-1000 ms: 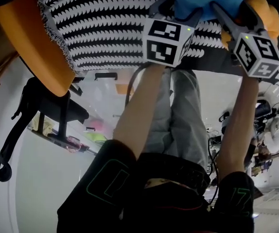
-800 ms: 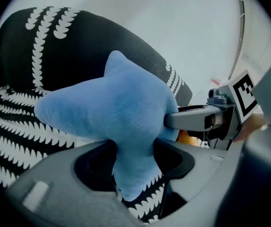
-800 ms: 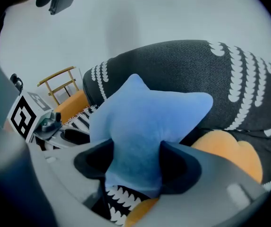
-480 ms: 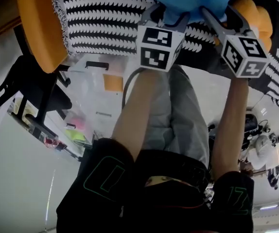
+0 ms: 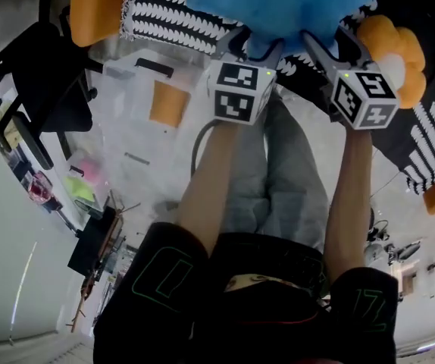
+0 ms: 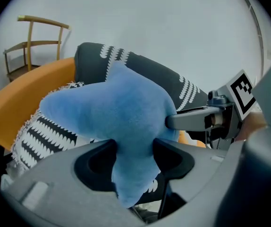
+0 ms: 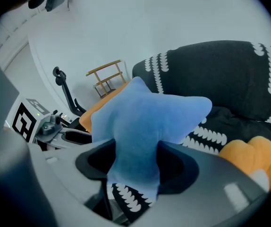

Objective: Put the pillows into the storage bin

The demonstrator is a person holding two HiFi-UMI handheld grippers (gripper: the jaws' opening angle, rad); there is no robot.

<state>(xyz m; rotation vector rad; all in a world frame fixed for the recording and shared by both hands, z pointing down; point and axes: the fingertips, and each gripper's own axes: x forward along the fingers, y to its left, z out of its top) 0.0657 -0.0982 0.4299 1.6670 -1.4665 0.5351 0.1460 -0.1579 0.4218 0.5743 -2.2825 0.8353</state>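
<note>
Both claws have just squeezed in and are now clamped on the blue star pillow [image 5: 282,4]. The left gripper [image 5: 249,42] pinches one arm of the star at about the pillow's 7 o'clock in the head view, and the right gripper [image 5: 322,42] pinches another arm at about 5 o'clock. In each gripper view that arm fills the gap between the pads, with the rest of the star fanning out toward 12. The pillow is held up between the two claws, in front of the black-and-white patterned cover [image 5: 176,17], with an orange flower cushion [image 5: 395,45] off at its 4 o'clock.
</note>
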